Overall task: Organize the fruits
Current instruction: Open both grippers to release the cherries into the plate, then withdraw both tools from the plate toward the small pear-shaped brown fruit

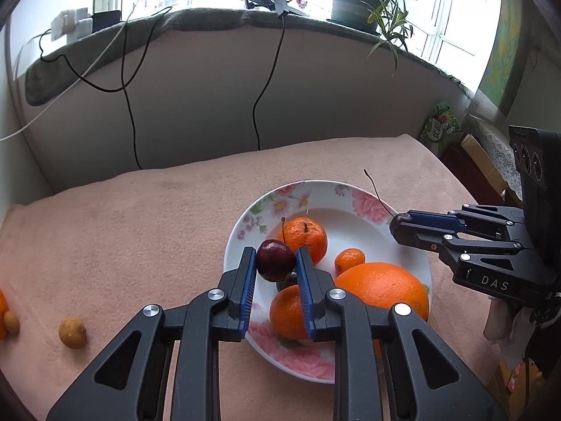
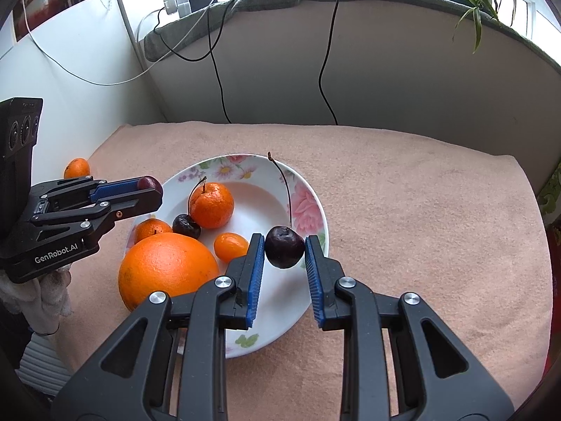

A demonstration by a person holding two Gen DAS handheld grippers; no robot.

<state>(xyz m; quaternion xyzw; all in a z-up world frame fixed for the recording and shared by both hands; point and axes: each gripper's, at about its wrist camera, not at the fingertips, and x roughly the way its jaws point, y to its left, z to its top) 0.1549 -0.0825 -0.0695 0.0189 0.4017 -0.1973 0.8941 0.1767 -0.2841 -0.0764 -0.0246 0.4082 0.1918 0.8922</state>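
Each gripper held a dark, glossy cherry above the floral plate (image 2: 312,189). The left gripper (image 1: 275,258) had its jaws pressed on a cherry (image 1: 275,260) with a short stem; the right gripper (image 2: 284,251) clamped another cherry (image 2: 284,251) with a long, thin stem. In the plate lay a large orange (image 2: 168,270), two tangerines, a kumquat (image 2: 230,245) and a third cherry (image 2: 186,226). The plate sat on a pink-covered worktop (image 2: 420,228).
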